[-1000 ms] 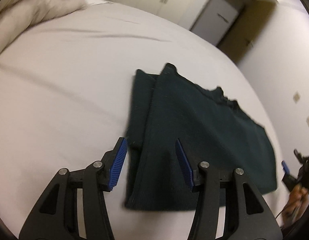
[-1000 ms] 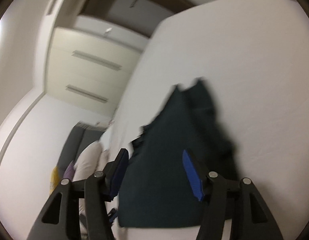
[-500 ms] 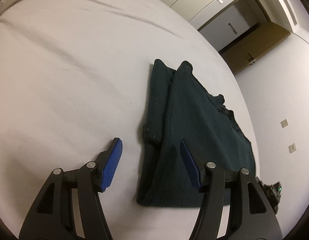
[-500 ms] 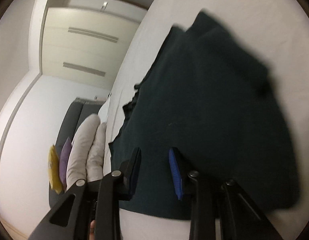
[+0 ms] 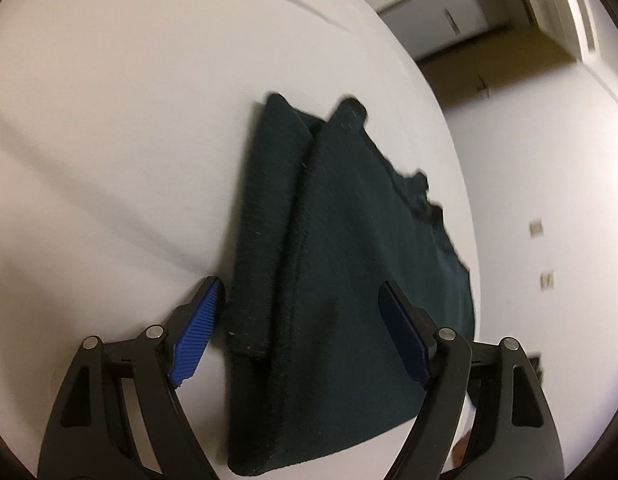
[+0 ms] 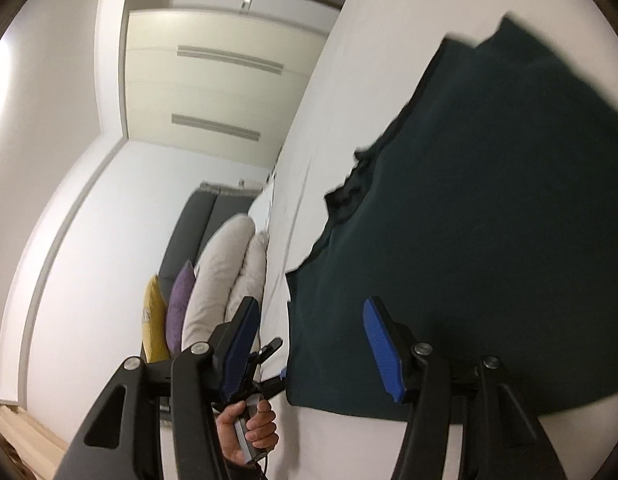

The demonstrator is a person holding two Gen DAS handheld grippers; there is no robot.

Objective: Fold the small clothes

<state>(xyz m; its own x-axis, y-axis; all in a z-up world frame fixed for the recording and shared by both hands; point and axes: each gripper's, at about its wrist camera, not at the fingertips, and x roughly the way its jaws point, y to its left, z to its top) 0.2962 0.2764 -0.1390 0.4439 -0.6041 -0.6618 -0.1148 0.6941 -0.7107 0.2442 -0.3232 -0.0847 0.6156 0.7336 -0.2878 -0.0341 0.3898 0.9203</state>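
A dark green garment (image 5: 349, 280) lies flat on the white bed sheet (image 5: 109, 160), with one sleeve folded in along its left side. My left gripper (image 5: 301, 320) hangs just over its near edge. Its jaws are opening, the sleeve fold and the edge lie between the blue pads, and neither pad presses on the cloth. In the right wrist view the same garment (image 6: 489, 200) fills the right half. My right gripper (image 6: 309, 340) straddles its near corner with jaws opening and nothing pinched. A hand (image 6: 251, 428) holding the left gripper shows behind it.
Two pale pillows (image 6: 225, 280) stand against a grey headboard (image 6: 197, 216), with a purple cushion (image 6: 179, 304) and a yellow cushion (image 6: 153, 320) beside them. A cream wardrobe (image 6: 213, 80) lines the far wall. The bed's edge runs just right of the garment, near a doorway (image 5: 449, 20).
Both grippers have come closer to the garment's near edge. The left jaws have spread steadily wider. The right jaws narrowed half a second ago and have spread again.
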